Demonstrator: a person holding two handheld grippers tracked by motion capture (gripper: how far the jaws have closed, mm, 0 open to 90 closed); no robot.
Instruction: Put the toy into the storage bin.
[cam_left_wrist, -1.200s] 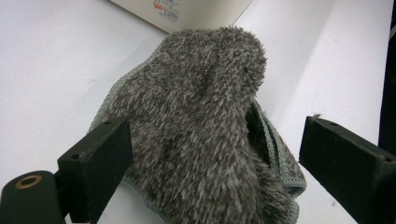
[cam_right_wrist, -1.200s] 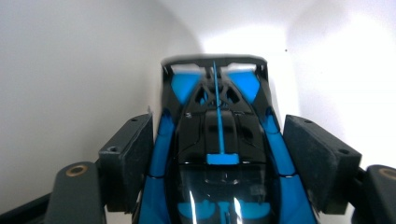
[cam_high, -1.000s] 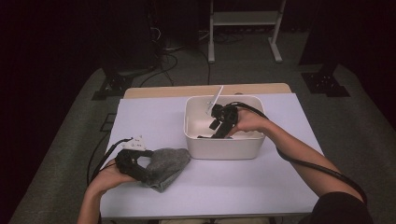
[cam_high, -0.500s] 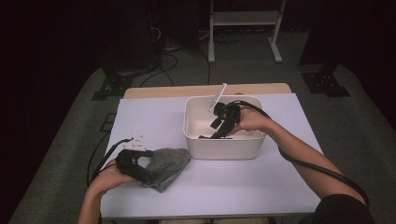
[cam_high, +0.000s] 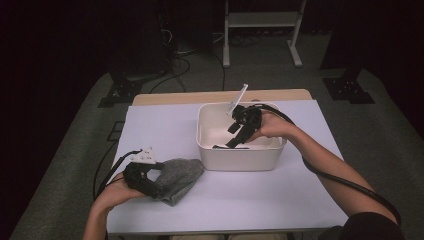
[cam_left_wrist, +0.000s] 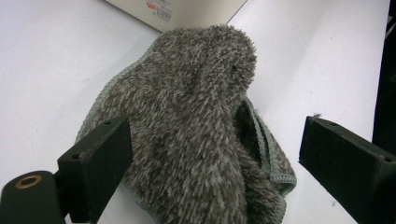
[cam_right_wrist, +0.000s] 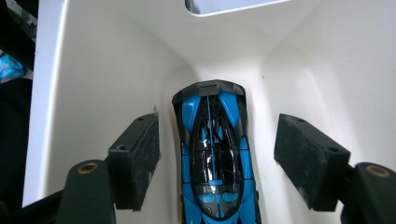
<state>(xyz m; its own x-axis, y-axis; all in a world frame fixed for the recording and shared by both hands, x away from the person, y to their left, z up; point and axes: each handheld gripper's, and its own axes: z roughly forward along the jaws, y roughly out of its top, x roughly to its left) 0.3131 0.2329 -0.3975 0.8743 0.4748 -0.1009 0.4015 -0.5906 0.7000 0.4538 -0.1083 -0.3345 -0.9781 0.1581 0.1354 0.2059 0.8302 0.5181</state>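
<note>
A blue and black toy car (cam_right_wrist: 215, 158) lies on the floor of a white bin (cam_high: 240, 156), its end toward the bin's corner. My right gripper (cam_right_wrist: 217, 140) reaches down into the bin (cam_right_wrist: 93, 70) and stands open, one jaw on each side of the car with a gap at both. In the high view the right gripper (cam_high: 235, 141) is inside the bin. A fuzzy grey cloth (cam_left_wrist: 196, 116) lies bunched on the table. My left gripper (cam_left_wrist: 215, 140) is open around it, with the right jaw well apart from it. The cloth (cam_high: 180, 176) and left gripper (cam_high: 156, 189) are at front left.
The table (cam_high: 300, 200) is covered in white, with a wooden strip (cam_high: 175, 97) along its far edge. A thin white rod (cam_high: 238, 99) sticks up above the right gripper. Cables trail from both hands. Behind the table are a dark floor and a metal stand (cam_high: 260, 20).
</note>
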